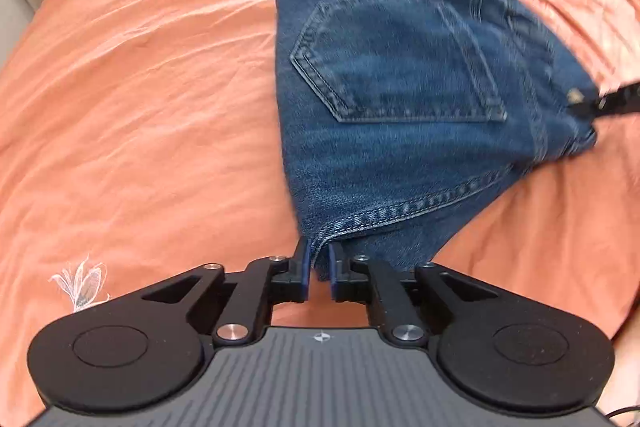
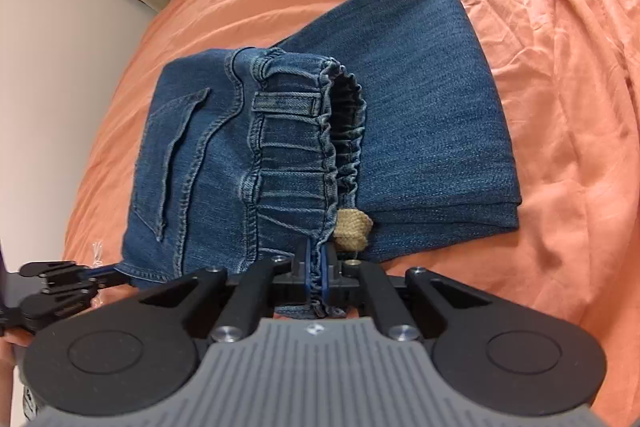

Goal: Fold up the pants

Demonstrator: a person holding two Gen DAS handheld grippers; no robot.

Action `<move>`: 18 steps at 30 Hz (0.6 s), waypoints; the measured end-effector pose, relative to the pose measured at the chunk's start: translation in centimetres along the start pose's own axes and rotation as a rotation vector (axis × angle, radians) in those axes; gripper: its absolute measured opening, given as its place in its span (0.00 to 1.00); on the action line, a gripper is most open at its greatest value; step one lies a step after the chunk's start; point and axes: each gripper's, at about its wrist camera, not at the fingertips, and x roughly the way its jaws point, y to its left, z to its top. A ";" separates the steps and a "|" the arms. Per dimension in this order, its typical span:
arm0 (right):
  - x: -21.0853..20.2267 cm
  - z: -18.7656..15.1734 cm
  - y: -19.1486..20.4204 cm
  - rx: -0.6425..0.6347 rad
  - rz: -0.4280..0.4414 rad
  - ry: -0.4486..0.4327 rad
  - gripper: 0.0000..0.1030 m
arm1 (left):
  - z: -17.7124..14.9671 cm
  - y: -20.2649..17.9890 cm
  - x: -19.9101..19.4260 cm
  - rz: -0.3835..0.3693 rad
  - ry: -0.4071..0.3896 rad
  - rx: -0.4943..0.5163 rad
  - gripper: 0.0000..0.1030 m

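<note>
Closest in, the right gripper [image 2: 319,269] has its fingers squeezed tight on the stretchy waistband [image 2: 296,155] of the jeans [image 2: 420,115], right next to a tan cord end [image 2: 352,230]. The left gripper [image 1: 319,263] holds the jeans too, its fingers pinched on a seam corner [image 1: 320,247] on the pocket side, though a thin gap shows around the cloth. A little past the waistband you can see the back pocket [image 1: 396,67] facing up. The top part looks lifted (the picture is a bit blurry there), and the legs lie flat beyond the waistband on the orange bed sheet [image 2: 560,47]. I think this is the fold step, with the top half being carried over the legs. Next, both grippers should lay it down evenly, line up the edges, then let go.
</note>
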 end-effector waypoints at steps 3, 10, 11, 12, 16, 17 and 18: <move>-0.3 0.2 0.2 -0.028 -0.001 0.001 0.07 | 0.4 0.8 -1.5 -0.041 -0.041 -0.039 0.19; -3.2 2.2 0.7 -0.049 0.076 -0.069 0.34 | 3.5 0.3 -2.8 -0.091 -0.134 -0.099 0.28; -3.5 2.6 0.6 -0.032 0.095 -0.080 0.35 | 3.9 0.3 -2.7 -0.090 -0.143 -0.109 0.28; -3.4 3.1 0.3 -0.010 0.115 -0.089 0.38 | 4.6 0.2 -2.5 -0.091 -0.151 -0.122 0.28; -1.7 5.9 -1.2 0.106 0.178 -0.107 0.48 | 6.0 0.9 -1.0 -0.119 -0.173 -0.202 0.28; -1.1 6.6 -1.5 0.136 0.189 -0.106 0.48 | 6.3 1.1 -0.7 -0.123 -0.179 -0.218 0.28; -0.4 7.1 -2.1 0.169 0.206 -0.100 0.48 | 6.6 1.2 -0.5 -0.123 -0.185 -0.229 0.28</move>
